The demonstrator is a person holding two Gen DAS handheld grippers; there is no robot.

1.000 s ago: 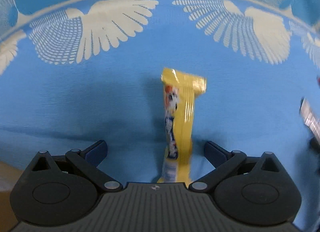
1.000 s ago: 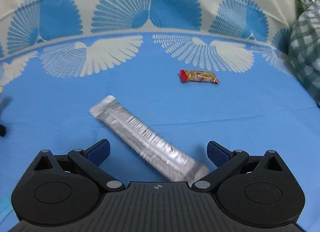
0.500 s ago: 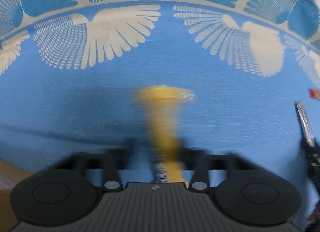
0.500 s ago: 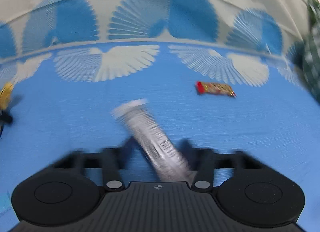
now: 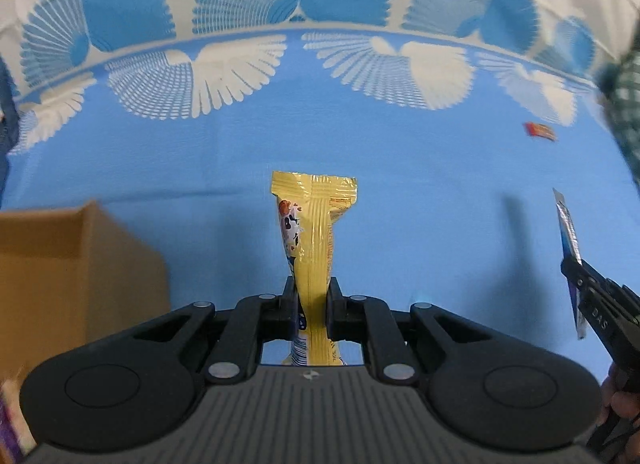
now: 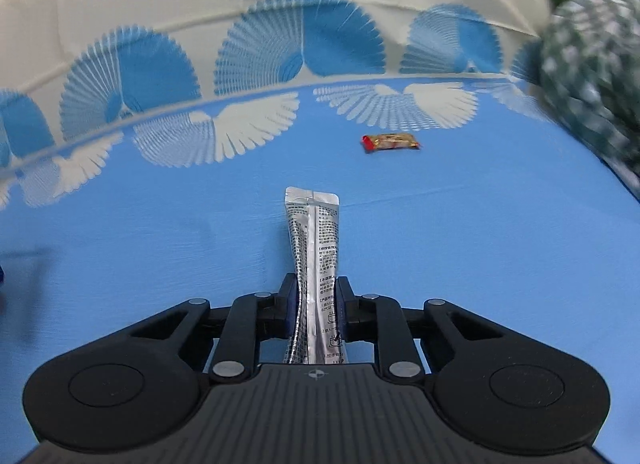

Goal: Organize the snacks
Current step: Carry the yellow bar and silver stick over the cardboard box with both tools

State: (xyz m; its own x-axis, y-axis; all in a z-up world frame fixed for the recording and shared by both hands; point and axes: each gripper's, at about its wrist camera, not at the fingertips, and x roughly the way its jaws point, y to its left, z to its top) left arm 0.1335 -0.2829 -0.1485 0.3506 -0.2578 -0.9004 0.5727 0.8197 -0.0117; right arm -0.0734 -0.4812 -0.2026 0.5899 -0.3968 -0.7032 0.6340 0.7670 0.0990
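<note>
Yellow snack bar (image 5: 314, 248): long axis along the left tool (image 5: 312, 304), far end pointing away, lifted clear of the blue cloth (image 5: 400, 168). Tool pinches its lower half.

Silver sachet (image 6: 316, 260): same orientation in the right tool (image 6: 316, 304), whose jaws have just been closing and now pinch it.

Small red snack (image 6: 390, 142) lies on the cloth, well apart. Cardboard box (image 5: 76, 276) at left, cut off.

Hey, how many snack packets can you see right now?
3: a yellow packet clamped in the left tongs, a silver packet clamped in the right tongs, and a small red packet on the blue cloth. Others may be out of view.
</note>
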